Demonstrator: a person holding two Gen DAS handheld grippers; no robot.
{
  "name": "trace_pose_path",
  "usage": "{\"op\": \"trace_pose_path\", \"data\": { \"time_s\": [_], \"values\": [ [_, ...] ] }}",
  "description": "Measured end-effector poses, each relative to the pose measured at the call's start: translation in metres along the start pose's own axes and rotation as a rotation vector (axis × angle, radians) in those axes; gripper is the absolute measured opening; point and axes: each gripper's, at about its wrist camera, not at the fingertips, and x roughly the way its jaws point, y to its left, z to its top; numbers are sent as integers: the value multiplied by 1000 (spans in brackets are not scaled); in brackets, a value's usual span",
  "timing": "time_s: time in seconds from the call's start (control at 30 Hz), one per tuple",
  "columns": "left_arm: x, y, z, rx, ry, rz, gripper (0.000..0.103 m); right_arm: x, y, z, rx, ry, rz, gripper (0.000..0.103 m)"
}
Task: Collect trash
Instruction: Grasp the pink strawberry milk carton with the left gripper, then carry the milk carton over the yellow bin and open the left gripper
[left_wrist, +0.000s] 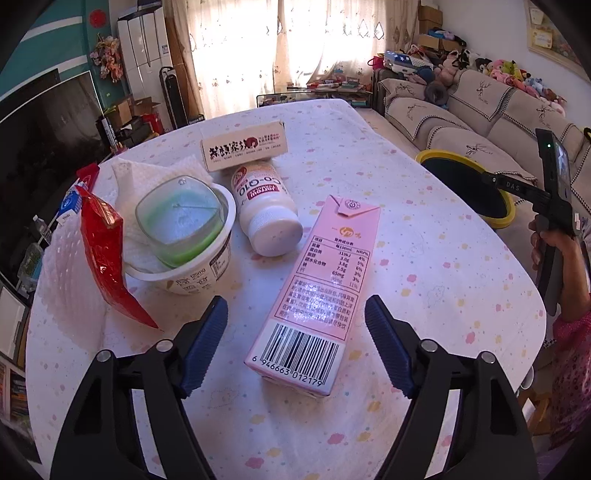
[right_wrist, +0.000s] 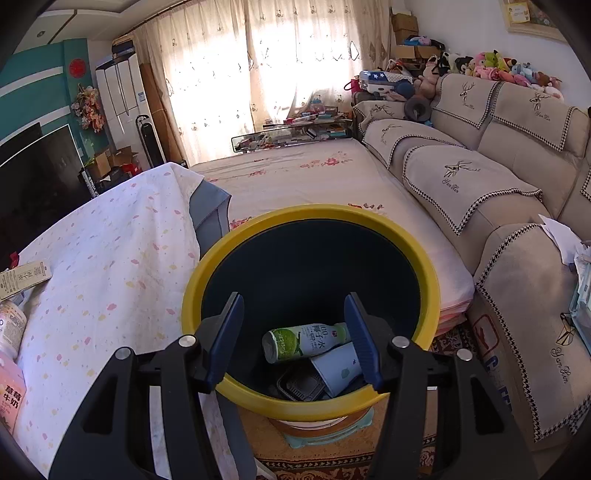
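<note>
A pink rectangular milk carton (left_wrist: 314, 291) lies flat on the pastel-speckled tablecloth (left_wrist: 443, 266), between the left gripper (left_wrist: 295, 343)'s spread, untouching blue fingers. The right gripper (right_wrist: 293, 338) hangs released above the yellow-rimmed dark bin (right_wrist: 424, 273), holding nothing.

A: Look at the left gripper (left_wrist: 295, 347): glossy black plastic arms, each with a round silver screw head, ending in ribbed dark blue finger pads (left_wrist: 205, 343).

B: The right gripper (right_wrist: 293, 338) is built the same, with black linkages, silver pivots and blue ridged pads (right_wrist: 364, 339).

A: Beside the yellow-rimmed black bin (left_wrist: 504, 218) there's its black handle, white "DAS" lettering, a small green light.

B: And a pink patterned sleeve (left_wrist: 570, 365) just below that handle.
</note>
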Motion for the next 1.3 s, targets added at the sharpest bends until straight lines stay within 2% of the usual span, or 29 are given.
{"op": "trace_pose_path", "data": {
  "time_s": [0.17,0.37,0.67,0.8,1.03,1.3],
  "values": [
    [11,-1,-3,-8,30,-28,55,1,-2,-3,8,8,3,54],
    [10,-1,-4,-7,13,-69,39,3,-6,-7,39,16,11,54],
    [-15,-11,3,19,-43,-71,39,-16,-9,-15,54,-22,8,54],
    [-32,-23,18,41,-82,-111,39,-27,-13,-19,63,-41,-3,54],
    [-37,-64,63,126,-138,-186,39,-47,-27,-25,58,-71,-48,54],
    [-12,-126,128,206,-152,-275,39,-54,-42,-24,48,-87,-76,54]
  ]
}}
